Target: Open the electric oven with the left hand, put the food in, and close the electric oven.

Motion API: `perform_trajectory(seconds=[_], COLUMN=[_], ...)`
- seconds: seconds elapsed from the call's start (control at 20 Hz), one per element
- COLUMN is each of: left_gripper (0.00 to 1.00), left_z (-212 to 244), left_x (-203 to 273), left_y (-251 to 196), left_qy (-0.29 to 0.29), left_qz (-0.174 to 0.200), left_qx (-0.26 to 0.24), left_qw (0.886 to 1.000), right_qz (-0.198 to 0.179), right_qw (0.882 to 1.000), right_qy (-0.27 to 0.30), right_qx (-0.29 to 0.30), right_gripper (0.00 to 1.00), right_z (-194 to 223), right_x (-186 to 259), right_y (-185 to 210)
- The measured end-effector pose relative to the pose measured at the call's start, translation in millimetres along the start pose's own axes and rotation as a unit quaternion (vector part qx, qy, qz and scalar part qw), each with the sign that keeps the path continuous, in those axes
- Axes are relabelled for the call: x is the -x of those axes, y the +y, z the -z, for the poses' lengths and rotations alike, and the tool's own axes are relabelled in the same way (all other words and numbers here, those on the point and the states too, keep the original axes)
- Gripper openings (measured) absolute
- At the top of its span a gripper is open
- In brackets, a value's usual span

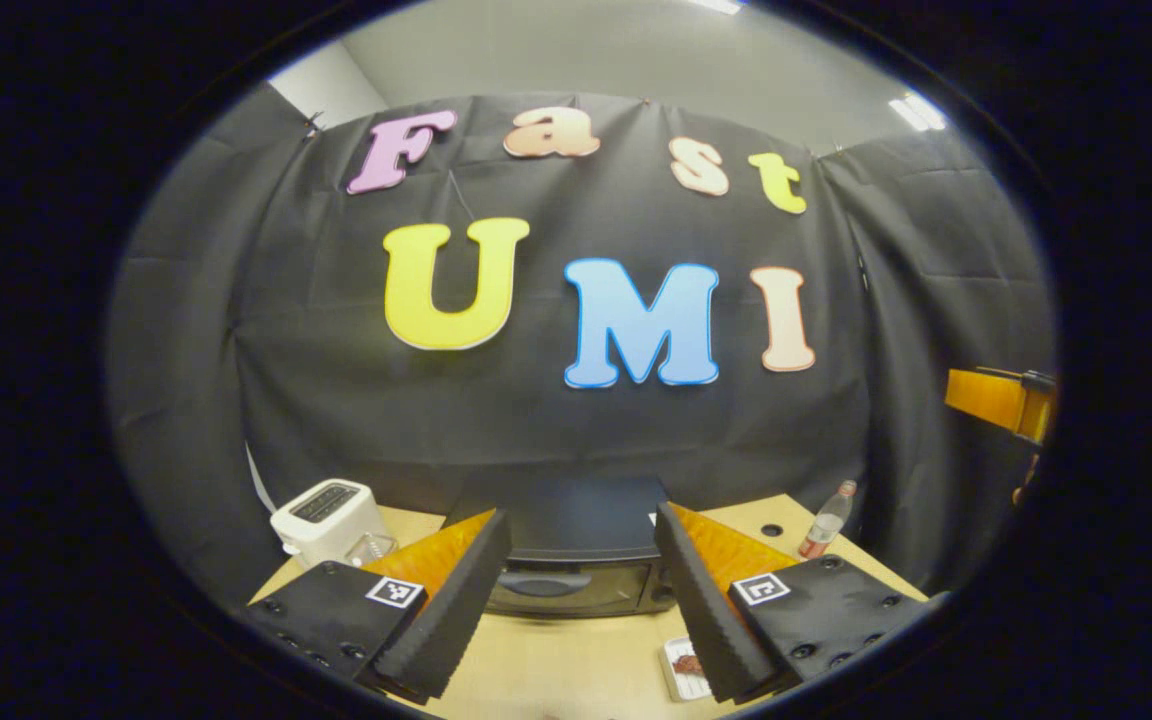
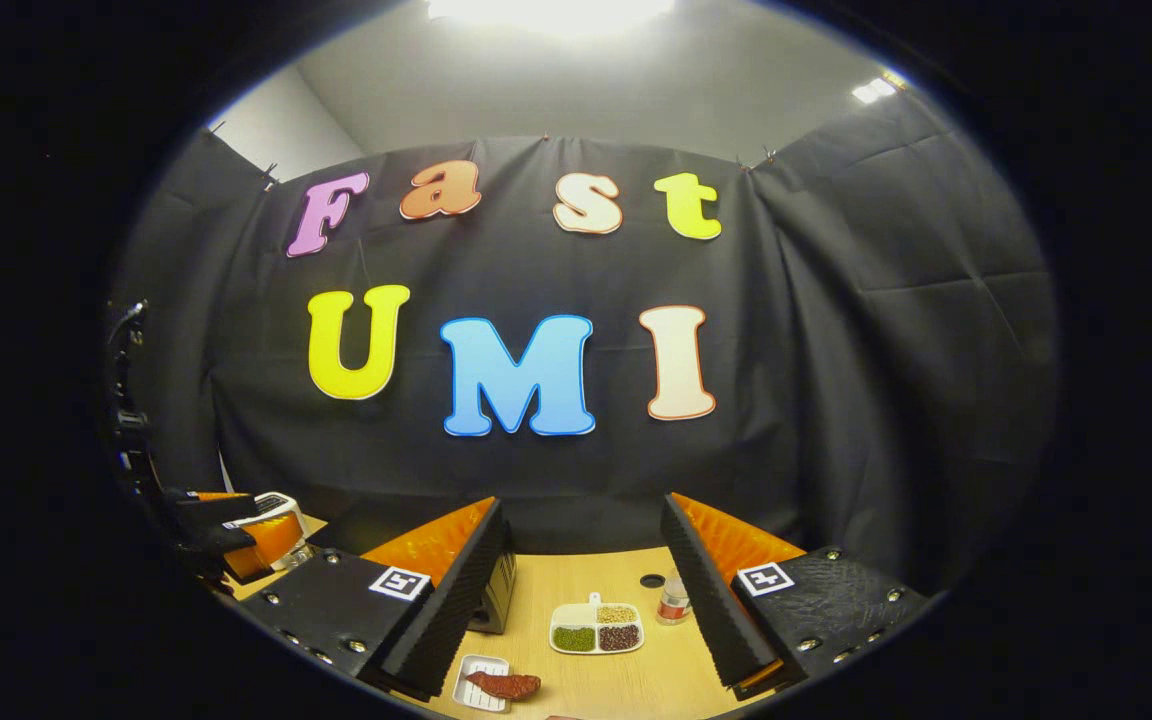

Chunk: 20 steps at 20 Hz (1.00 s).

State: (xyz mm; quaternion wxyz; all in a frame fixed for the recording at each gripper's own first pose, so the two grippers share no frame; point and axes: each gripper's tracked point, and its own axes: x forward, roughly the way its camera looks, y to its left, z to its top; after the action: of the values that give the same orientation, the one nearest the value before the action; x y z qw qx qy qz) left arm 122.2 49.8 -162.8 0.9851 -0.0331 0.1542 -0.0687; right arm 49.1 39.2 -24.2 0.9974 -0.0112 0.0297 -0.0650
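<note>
The black electric oven [image 1: 576,560] stands on the wooden table with its door shut, straight ahead of my left gripper [image 1: 576,640], which is open and held above the table in front of it. A small white tray [image 1: 684,668] with a reddish piece of food lies near the front, by the right finger. In the right gripper view the same tray [image 2: 481,683] carries the reddish-brown food [image 2: 506,685], below my open right gripper [image 2: 576,630]. The oven's side [image 2: 498,592] shows behind the left finger. The left gripper [image 2: 226,540] appears at the far left.
A white toaster [image 1: 331,520] stands left of the oven. A small bottle [image 1: 826,520] stands at the back right of the table [image 1: 576,670]. A white divided dish [image 2: 596,628] holds green, tan and dark grains, with the bottle [image 2: 674,598] beside it.
</note>
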Motion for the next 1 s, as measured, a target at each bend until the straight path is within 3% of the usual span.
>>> perform_trajectory(seconds=[0.5,1.0], left_gripper=[0.97,0.97], left_z=[88,138], left_x=[-101,-154], left_y=[30,48], left_qy=[0.09,0.131], left_qz=[0.001,-0.012], left_qx=[0.005,-0.008], left_qw=[0.996,0.991], right_qz=[0.027,0.051], right_qw=[0.999,0.998], right_qy=[0.025,0.036], right_qx=[0.019,0.031], right_gripper=[0.96,0.96], right_z=[19,27], right_x=[-19,-26], right_y=[-5,-11])
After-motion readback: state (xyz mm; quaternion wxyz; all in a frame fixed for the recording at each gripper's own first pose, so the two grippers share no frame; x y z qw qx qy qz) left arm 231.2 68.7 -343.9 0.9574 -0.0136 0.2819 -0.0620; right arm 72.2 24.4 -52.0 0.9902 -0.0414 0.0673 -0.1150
